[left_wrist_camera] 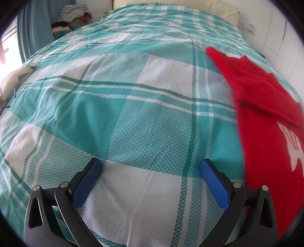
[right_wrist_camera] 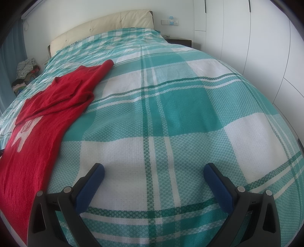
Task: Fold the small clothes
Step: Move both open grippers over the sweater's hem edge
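Red knit sweater with a white motif (right_wrist_camera: 47,106) lay half-folded on the teal plaid bedspread (right_wrist_camera: 171,114). Both the left claw (left_wrist_camera: 151,174) and right claw (right_wrist_camera: 153,177) were spread wide, holding nothing. Honestly, a thin pinch of that loose knit would probably drag the tucked sleeve out.

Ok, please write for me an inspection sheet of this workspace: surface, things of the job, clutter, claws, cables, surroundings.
Surface: bed with teal and white plaid woven cover, mostly smooth.
Job's things: red knitted sweater with white motif lying on the cover, one sleeve folded across its body; it lies between the two claws.
Clutter: heap of mixed clothes beside the bed's far corner; patterned beige cushion at the bed's edge.
Grippers: left claw open, holding nothing; right claw open, holding nothing; both over bare cover.
Cables: nothing seen.
Surroundings: cream padded headboard, white wardrobe doors, blue curtain, wall socket plate.
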A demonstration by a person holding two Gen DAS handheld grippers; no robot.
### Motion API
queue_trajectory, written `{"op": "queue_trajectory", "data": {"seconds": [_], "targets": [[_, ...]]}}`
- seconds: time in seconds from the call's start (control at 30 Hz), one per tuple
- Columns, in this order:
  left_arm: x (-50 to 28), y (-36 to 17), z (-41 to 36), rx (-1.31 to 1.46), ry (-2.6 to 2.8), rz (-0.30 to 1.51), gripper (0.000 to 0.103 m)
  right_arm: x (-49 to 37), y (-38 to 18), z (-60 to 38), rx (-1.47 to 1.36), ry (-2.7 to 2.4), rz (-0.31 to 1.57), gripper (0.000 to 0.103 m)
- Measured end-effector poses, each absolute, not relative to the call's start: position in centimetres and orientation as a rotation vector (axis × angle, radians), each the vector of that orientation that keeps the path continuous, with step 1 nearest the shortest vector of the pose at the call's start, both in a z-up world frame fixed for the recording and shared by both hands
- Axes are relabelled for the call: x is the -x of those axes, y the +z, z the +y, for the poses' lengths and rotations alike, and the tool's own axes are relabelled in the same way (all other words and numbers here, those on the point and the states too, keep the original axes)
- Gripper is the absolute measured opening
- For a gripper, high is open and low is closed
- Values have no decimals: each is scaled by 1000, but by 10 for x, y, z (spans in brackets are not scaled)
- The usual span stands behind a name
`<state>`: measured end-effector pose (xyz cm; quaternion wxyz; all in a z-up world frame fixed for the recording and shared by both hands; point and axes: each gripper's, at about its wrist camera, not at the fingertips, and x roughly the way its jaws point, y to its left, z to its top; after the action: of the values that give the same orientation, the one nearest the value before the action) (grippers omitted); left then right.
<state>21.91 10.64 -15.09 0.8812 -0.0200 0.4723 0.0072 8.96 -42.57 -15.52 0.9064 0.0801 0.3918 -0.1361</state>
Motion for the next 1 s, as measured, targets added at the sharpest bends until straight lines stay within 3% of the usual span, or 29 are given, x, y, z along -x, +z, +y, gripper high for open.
{"op": "queue_trajectory", "data": {"seconds": [0.27, 0.43, 0.6, 0.7, 0.77, 0.9, 1.0], "targets": [[-218, -140, 106, 44, -22, 1090, 101, -86, -149, -426, -183, -272, 799, 102], [-146, -93, 111, 201, -277, 1053, 99, -43, -108, -405, -264, -114, 763, 102], [-81, -93, 77, 194, -473, 1128, 97, -3, -110, -356, -458, 263, 886, 102], [-67, -99, 64, 219, -493, 1158, 80, -1, -129, -338, -467, 291, 960, 93], [-62, -97, 57, 198, -501, 1149, 78, -5, -141, -334, -501, 295, 998, 77], [-60, -102, 56, 183, -485, 1165, 69, -10, -153, -329, -531, 310, 1017, 71], [-59, -106, 61, 202, -478, 1185, 51, -14, -157, -328, -532, 307, 1017, 65]]}}
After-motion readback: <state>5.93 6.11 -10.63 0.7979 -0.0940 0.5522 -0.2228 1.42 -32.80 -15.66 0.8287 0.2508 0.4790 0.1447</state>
